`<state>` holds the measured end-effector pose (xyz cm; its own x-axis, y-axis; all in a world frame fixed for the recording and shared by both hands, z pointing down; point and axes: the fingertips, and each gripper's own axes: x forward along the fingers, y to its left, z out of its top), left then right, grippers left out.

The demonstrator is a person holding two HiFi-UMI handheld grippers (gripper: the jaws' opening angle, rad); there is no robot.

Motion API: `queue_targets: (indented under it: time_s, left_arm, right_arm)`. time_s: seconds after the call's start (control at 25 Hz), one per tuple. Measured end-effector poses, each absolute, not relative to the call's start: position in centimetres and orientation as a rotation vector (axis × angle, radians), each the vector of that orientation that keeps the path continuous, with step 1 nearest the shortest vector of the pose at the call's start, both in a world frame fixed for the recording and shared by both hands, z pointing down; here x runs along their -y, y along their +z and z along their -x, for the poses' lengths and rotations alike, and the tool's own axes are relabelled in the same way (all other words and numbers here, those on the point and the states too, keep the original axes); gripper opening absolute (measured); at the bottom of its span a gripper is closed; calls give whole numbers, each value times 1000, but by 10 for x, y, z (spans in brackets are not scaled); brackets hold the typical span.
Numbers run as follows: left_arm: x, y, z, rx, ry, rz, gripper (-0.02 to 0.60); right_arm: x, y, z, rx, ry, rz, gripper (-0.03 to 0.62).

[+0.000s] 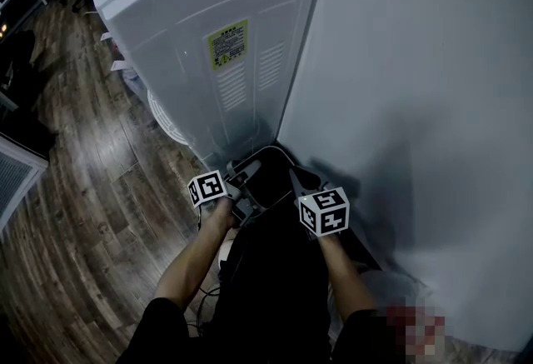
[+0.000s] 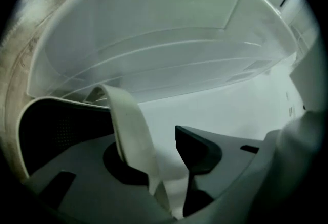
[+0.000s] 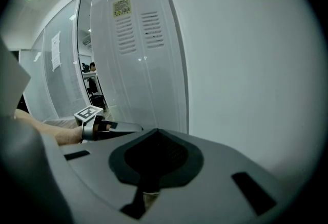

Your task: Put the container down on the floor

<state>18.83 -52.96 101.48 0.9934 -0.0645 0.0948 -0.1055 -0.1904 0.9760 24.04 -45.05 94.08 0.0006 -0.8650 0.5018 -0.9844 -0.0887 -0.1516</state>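
Observation:
In the head view the container [image 1: 265, 177], see-through with a pale rim, sits low in the dark corner between the water dispenser and the wall. My left gripper [image 1: 242, 190] is at its left edge and my right gripper [image 1: 296, 184] at its right edge. In the left gripper view the container's translucent wall [image 2: 154, 38] fills the frame. A white strap [image 2: 128, 125] runs between the jaws of the left gripper [image 2: 154, 147], which stand apart without pressing on it. The right gripper [image 3: 154, 135] has its dark pads together, with no object visible between them.
The tall white water dispenser [image 1: 216, 46] stands right behind the container, its vented back toward me. A white wall [image 1: 416, 104] closes off the right side. Wood floor [image 1: 92, 187] stretches to the left. A person's forearms lead down from both grippers.

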Motion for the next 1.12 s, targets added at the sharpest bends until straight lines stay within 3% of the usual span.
queue_targets:
  time_s: [0.52,1.12]
  left_arm:
    - [514,1088,-108,428,637,-2156,169]
    - [522,1149,-55,616,832,-2191,239]
  right_arm:
    - [466,949,-222,1977,702,-1961,11]
    - [476,956,-207,1985,704,-1917,11]
